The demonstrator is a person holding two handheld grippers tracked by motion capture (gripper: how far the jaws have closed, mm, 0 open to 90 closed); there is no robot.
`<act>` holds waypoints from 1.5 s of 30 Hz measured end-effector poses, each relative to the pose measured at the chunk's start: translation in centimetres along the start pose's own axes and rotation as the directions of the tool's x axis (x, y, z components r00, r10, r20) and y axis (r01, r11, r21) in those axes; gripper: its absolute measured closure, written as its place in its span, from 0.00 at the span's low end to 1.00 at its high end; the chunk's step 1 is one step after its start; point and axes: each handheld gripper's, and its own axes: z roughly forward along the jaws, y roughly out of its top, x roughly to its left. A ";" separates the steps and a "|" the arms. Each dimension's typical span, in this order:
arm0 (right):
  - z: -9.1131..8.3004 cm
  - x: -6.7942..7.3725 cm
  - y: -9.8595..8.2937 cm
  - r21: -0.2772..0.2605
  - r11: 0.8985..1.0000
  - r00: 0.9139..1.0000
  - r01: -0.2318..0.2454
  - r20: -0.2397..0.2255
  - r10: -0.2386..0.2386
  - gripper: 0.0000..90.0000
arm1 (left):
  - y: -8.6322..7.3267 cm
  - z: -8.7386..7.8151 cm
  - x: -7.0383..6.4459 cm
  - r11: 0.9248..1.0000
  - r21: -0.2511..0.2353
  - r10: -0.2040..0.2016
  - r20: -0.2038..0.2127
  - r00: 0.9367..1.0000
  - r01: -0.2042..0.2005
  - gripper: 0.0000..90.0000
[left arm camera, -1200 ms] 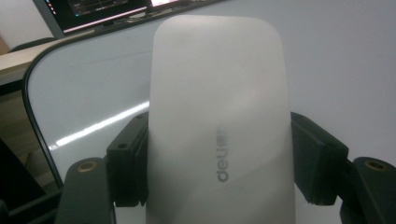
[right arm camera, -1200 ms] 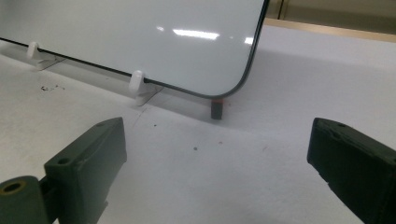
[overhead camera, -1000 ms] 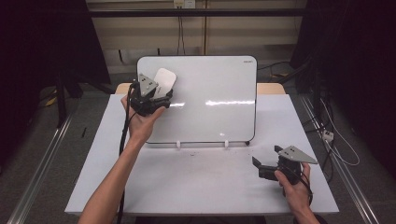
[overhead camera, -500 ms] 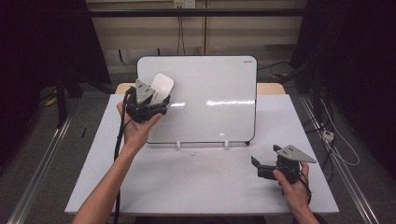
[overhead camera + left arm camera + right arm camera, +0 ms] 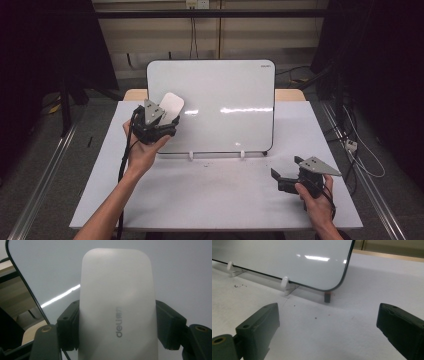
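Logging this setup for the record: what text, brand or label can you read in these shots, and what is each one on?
"deli": grey print on the back of the white eraser clamped in the left gripper, read in the left gripper view.
Small dark mark at the top right corner of the whiteboard in the high view: too small to read.
Nothing readable near the right gripper.

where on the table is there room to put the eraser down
Bare table lies in front of the whiteboard, between the left forearm and the right gripper. A bare strip also runs right of the whiteboard. It is tighter by the white feet under the whiteboard. The left gripper holds the eraser.
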 end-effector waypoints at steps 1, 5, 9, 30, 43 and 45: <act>0.0 0.0 0.0 -0.002 1.000 1.000 0.002 0.000 -0.002 0.05 | -0.1 -0.1 -0.1 1.000 -0.002 -0.002 0.004 1.000 0.002 0.35; -0.1 0.1 0.0 -0.003 1.000 1.000 0.003 -0.008 -0.003 0.05 | -1.0 0.1 -0.7 0.999 0.029 0.045 -0.001 0.999 -0.045 0.35; 0.2 0.1 0.0 0.000 1.000 1.000 0.004 -0.005 -0.004 0.05 | -2.3 0.8 -1.4 0.995 0.055 0.084 -0.003 0.996 -0.084 0.35; 0.3 0.4 0.2 0.001 1.000 1.000 0.015 -0.017 -0.015 0.05 | -4.9 3.0 -2.3 0.972 0.142 0.195 -0.055 0.979 -0.185 0.34; 0.6 0.5 0.3 0.010 1.000 1.000 0.010 -0.002 -0.010 0.05 | -4.6 2.4 -1.4 0.989 0.106 0.100 0.015 0.995 -0.101 0.22; 0.8 0.5 0.3 0.014 1.000 1.000 0.010 -0.005 -0.010 0.05 | -4.6 2.2 -1.3 0.989 0.113 0.093 0.026 0.995 -0.095 0.18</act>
